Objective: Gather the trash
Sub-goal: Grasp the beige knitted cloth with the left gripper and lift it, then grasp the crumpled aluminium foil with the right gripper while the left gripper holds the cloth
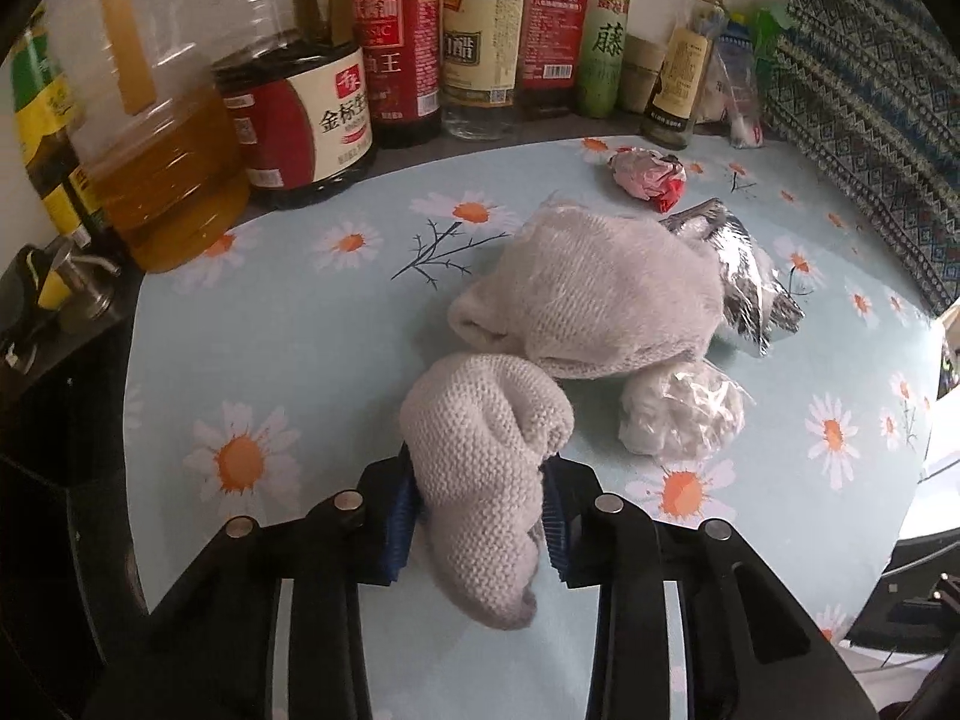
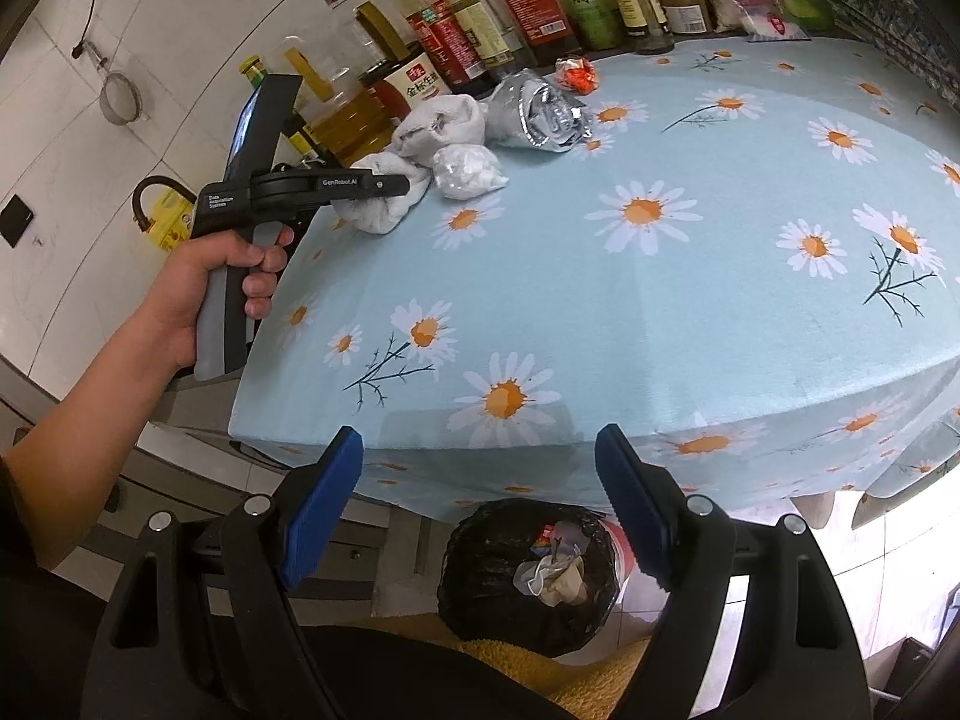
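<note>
Left gripper [image 1: 480,504] level over table, clamped on sock [image 1: 480,480]; right gripper [image 2: 480,510] apart above bin [image 2: 528,576].

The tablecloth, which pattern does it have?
Light blue tablecloth with white, orange-centred daisies; right wrist view shows it best.

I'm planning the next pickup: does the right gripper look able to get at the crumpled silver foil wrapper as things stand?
Probably yes. The right gripper is open and empty at the table's near edge, with bare tablecloth between it and the silver foil wrapper. The white sock touching its left side might crowd a grasp.
</note>
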Demonstrator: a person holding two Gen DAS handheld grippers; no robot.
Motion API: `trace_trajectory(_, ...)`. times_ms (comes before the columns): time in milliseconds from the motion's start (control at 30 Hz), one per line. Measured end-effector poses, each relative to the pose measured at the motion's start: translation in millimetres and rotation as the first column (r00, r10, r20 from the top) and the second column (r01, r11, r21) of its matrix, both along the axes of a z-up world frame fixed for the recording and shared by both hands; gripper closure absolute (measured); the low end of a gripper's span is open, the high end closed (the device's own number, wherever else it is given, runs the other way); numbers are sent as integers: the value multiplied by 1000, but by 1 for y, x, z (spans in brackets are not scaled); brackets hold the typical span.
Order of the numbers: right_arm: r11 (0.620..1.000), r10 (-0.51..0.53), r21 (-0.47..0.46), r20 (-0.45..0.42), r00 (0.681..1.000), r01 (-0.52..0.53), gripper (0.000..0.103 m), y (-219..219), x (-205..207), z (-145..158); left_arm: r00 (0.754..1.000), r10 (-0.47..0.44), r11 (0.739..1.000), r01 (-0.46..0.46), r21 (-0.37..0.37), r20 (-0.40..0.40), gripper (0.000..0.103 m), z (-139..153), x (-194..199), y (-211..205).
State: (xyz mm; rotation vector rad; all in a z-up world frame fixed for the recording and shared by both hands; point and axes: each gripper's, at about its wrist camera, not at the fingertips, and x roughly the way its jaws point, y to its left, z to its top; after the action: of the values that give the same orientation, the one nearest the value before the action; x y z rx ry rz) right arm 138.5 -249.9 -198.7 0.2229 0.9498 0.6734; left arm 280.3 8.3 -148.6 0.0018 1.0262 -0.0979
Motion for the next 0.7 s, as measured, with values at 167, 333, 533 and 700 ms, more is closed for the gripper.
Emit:
trace_trajectory(167, 1000, 1, -12, 22, 1000, 0, 24, 0, 3, 5, 1000, 21, 1000, -21, -1, 21, 70, 6, -18, 4)
trace_trajectory(333, 1000, -29, -7, 46, 999, 29, 24, -6, 14, 14, 999, 40, 999, -39, -17, 34, 70, 13, -39, 6)
trace_trajectory(533, 999, -42, -27, 130, 991, 46, 24, -9, 30, 30, 998, 54, 997, -51, -55, 44, 70, 24, -72, 4)
trace_trajectory(700, 999, -42, -14, 178, 983, 45, 24, -9, 52, 45, 998, 62, 996, -61, -69, 22, 70, 24, -99, -2)
